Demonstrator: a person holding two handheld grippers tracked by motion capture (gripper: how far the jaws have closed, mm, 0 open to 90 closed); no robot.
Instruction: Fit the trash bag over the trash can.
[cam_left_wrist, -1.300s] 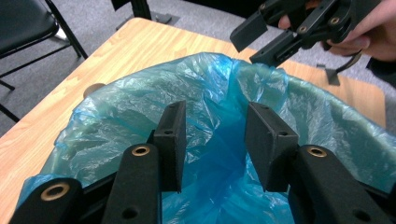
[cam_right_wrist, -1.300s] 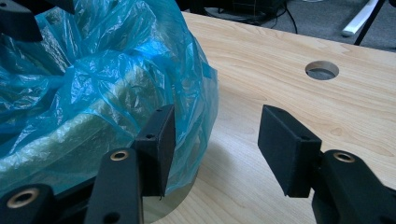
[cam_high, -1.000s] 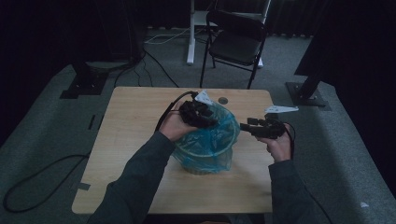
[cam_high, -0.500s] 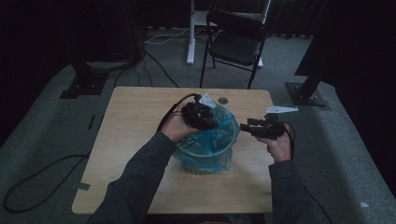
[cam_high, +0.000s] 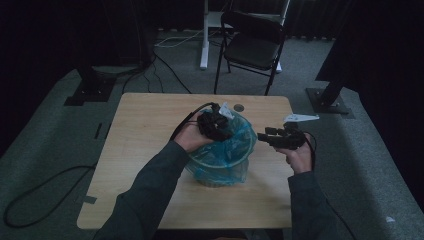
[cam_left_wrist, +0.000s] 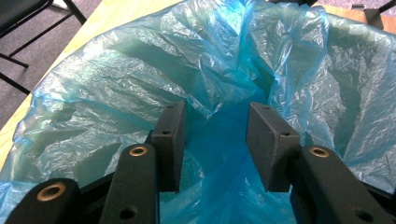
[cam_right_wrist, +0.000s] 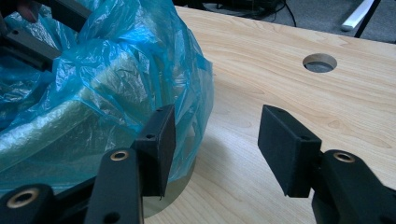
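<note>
A small bin lined with a blue plastic bag (cam_high: 220, 156) stands in the middle of the wooden table (cam_high: 145, 130). My left gripper (cam_high: 223, 131) hovers over the bin's far-left rim and points down into the bag. In the left gripper view its jaws (cam_left_wrist: 217, 112) stand open, and a crumpled fold of the bag (cam_left_wrist: 140, 74) rises just beyond them, untouched by the pads. My right gripper (cam_high: 262, 136) is held level just right of the bin. Its jaws (cam_right_wrist: 217, 116) are open over bare table, the left one close beside the bag's outer wall (cam_right_wrist: 107, 88).
A round cable hole (cam_high: 239, 107) lies in the table behind the bin, also seen in the right gripper view (cam_right_wrist: 319, 62). A black folding chair (cam_high: 252, 47) stands beyond the table. Stand bases (cam_high: 90, 90) (cam_high: 327, 97) and cables (cam_high: 45, 185) are on the grey floor.
</note>
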